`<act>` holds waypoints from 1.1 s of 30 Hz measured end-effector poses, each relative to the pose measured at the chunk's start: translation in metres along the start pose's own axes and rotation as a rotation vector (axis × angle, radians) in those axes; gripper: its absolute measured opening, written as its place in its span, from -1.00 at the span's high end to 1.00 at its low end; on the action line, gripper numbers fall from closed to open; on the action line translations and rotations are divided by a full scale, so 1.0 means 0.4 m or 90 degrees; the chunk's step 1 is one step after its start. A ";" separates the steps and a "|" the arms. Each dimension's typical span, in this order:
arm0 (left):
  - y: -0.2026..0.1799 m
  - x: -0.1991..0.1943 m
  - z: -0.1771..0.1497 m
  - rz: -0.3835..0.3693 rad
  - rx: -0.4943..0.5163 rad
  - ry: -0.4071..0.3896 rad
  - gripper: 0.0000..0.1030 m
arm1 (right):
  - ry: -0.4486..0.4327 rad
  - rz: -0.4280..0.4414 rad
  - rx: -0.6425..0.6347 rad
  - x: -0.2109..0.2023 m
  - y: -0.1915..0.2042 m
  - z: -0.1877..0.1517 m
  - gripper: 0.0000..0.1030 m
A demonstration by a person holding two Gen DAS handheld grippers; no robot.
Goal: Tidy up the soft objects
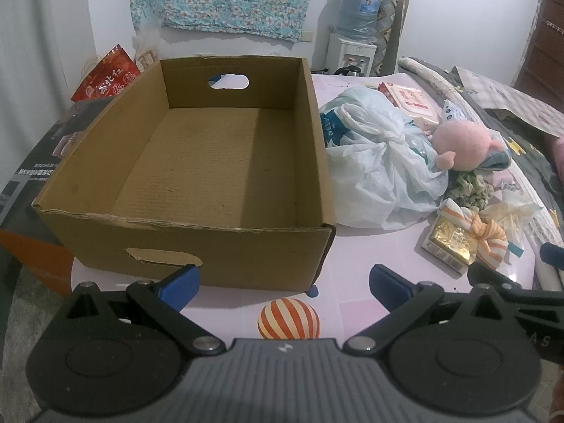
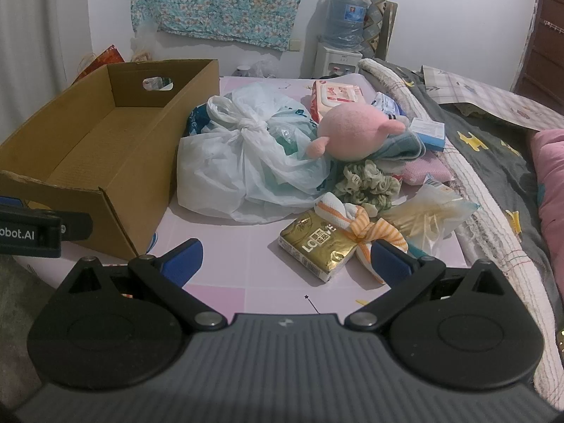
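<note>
Fingers (image 1: pixel 179 287) of the left gripper (image 1: pixel 282 287) stand spread wide and empty low in the left wrist view, with an orange-and-white striped ball (image 1: pixel 289 319) lying on the pink tabletop (image 1: pixel 352 282) between them, just ahead of the gripper body at lower centre. Directly beyond, filling the middle of the frame, sits an empty cardboard box (image 1: pixel 197 162), its long axis running away from the camera; a knotted white plastic bag (image 1: pixel 380 162) and a pink plush toy (image 1: pixel 461 144) lie to its right. In the right wrist view, the right gripper (image 2: pixel 285 257) is likewise spread apart and holding nothing. A gold tissue pack (image 2: pixel 317 246) lies just ahead, between the fingertips and nearer the right-hand one, set on a diagonal, with an orange-striped cloth (image 2: pixel 373 229) touching its far end. Behind them sit a green scrunchie (image 2: pixel 370 179), the plush and the bag; the box occupies the left of the frame. The ball looks the left gripper's easiest pick, the tissue pack and cloth the right's, and the box lies nearer the left.
</note>
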State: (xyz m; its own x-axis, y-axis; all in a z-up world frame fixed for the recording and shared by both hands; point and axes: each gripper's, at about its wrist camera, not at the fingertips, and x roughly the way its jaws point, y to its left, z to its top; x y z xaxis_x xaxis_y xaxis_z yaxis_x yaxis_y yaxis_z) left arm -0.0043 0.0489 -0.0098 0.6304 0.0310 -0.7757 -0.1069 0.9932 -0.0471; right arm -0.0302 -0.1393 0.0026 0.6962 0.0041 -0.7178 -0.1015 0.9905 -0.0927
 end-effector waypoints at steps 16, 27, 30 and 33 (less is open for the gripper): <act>-0.020 -0.001 -0.006 0.002 0.026 -0.004 -1.00 | -0.020 0.004 0.016 -0.003 -0.026 -0.029 -0.98; -0.177 -0.027 -0.032 -0.097 0.165 -0.061 -1.00 | -0.030 0.027 0.149 -0.005 -0.237 -0.148 -0.98; -0.223 -0.010 -0.037 -0.141 0.180 -0.053 -1.00 | -0.030 0.028 0.187 0.002 -0.293 -0.178 -0.98; -0.268 0.005 -0.035 -0.166 0.187 -0.054 -0.97 | -0.039 0.016 0.215 0.010 -0.345 -0.198 -0.98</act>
State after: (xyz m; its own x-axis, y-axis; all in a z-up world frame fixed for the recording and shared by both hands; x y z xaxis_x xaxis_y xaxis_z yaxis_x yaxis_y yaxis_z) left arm -0.0023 -0.0591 -0.0149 0.6701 -0.2291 -0.7061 0.2815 0.9586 -0.0439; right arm -0.0697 -0.2870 -0.0422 0.7387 0.0273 -0.6735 0.1143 0.9796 0.1651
